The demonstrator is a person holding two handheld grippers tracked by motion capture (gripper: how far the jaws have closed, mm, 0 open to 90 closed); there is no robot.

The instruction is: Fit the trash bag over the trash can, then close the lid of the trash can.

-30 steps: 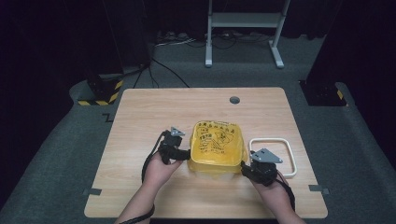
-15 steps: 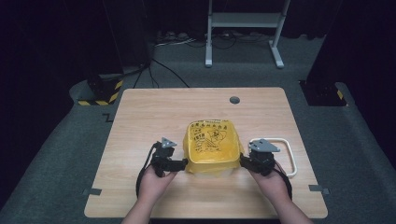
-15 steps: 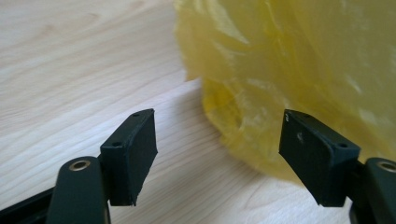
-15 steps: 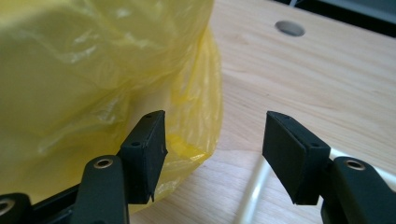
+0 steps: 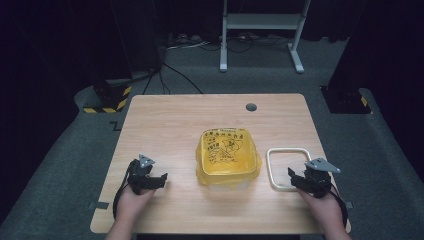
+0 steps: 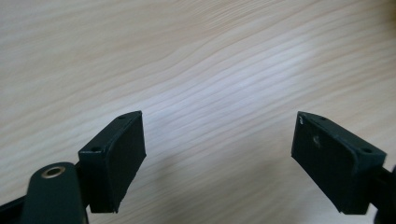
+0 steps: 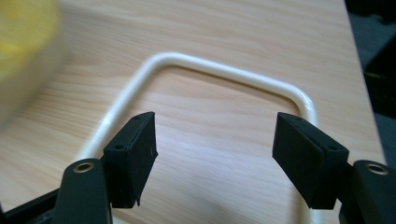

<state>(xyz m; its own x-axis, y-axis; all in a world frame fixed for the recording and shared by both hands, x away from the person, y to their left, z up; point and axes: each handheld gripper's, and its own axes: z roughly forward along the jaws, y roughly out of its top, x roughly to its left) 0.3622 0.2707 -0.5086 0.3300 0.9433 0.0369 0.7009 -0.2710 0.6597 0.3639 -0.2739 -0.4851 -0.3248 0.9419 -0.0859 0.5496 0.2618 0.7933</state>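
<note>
left gripper [image 5: 161,178]: jaws just opening, empty | right gripper [image 5: 291,175]: jaws just opening, empty, above white frame [image 5: 289,168] | yellow bag [image 5: 227,156]: between both, untouched

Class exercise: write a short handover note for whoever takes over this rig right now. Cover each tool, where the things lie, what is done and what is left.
Left tool: open, nothing between its jaws, over bare table left of the yellow bag. Jaws have just been opening.
Right tool: open, holding nothing, low over the near edge of the white frame. Jaws have just been opening.
Yellow bag: lies mid-table over a clear container, between the two tools, touched by neither.
Done: both tools have let go of the bag and pulled out to its sides.
Left: cannot tell; perhaps the white frame is next.
</note>
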